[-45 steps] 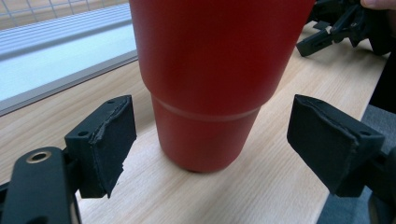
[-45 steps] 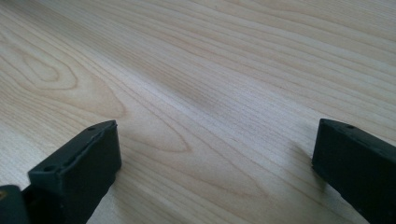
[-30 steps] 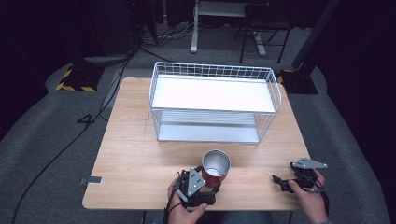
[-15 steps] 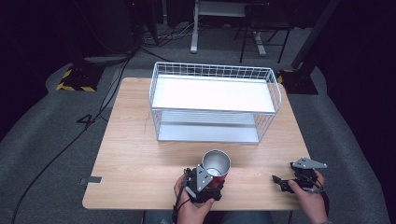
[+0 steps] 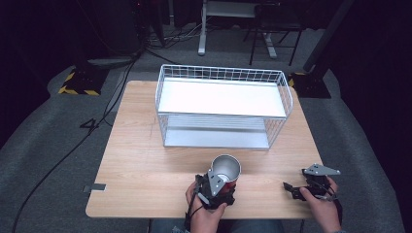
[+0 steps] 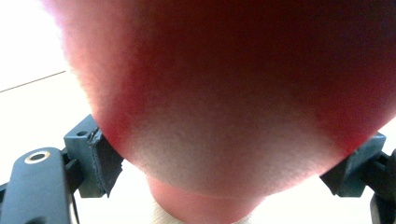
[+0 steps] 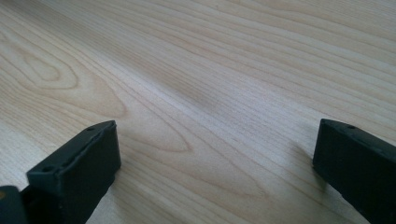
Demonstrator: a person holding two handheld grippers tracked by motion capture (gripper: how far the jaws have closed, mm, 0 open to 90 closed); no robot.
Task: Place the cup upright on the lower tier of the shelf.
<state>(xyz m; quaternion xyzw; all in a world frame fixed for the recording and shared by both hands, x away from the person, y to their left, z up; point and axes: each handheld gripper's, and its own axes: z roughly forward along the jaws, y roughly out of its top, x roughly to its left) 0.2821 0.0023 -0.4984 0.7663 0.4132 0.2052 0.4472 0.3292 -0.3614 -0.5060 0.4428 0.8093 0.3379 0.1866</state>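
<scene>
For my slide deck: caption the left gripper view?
Left hand-held gripper closed around a red metal cup above the wooden table.

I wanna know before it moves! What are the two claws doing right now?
Left claw: closed on the red cup, one jaw on each side.
Right claw: open, holding nothing, low over the wooden table.

A large dark "4" is marked on the grey floor left of the table.
</scene>
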